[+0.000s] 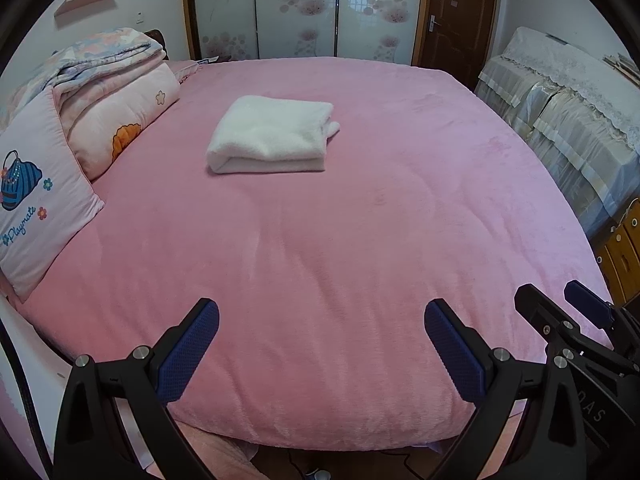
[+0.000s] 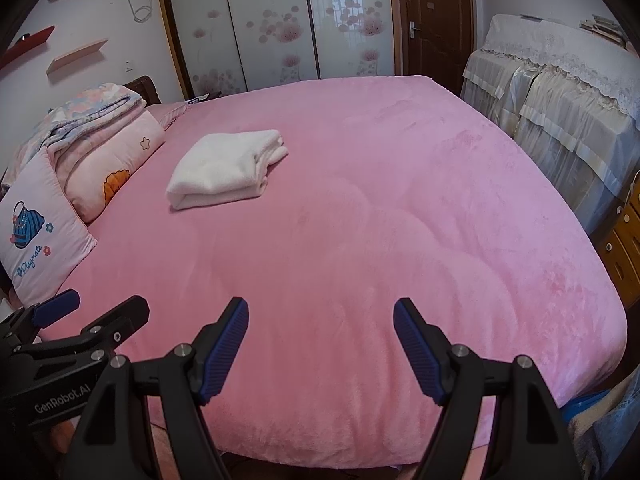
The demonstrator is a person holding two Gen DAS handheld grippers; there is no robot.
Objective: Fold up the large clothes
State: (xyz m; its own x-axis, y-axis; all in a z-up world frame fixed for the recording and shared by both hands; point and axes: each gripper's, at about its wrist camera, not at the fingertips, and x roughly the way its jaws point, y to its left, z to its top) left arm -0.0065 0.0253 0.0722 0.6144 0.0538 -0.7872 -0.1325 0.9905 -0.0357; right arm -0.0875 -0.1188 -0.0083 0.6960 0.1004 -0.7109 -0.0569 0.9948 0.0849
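Left gripper (image 1: 322, 320) and right gripper (image 2: 320, 318) both level, side by side over the near edge of the bed (image 1: 360, 240), jaws wide, holding nothing. White folded garment (image 1: 272, 134) lies flat on the bed, far from both grippers, right of the pillow (image 1: 36, 196) and quilt (image 1: 120, 104).

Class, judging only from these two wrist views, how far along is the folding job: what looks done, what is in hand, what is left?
Done: the white garment lies folded in a compact stack on the pink bed.

In hand: nothing. The left hand-held gripper and right hand-held gripper are both open and empty near the bed's near edge.

Left: no unfolded clothing shows on the bed, so little or nothing seems to remain.
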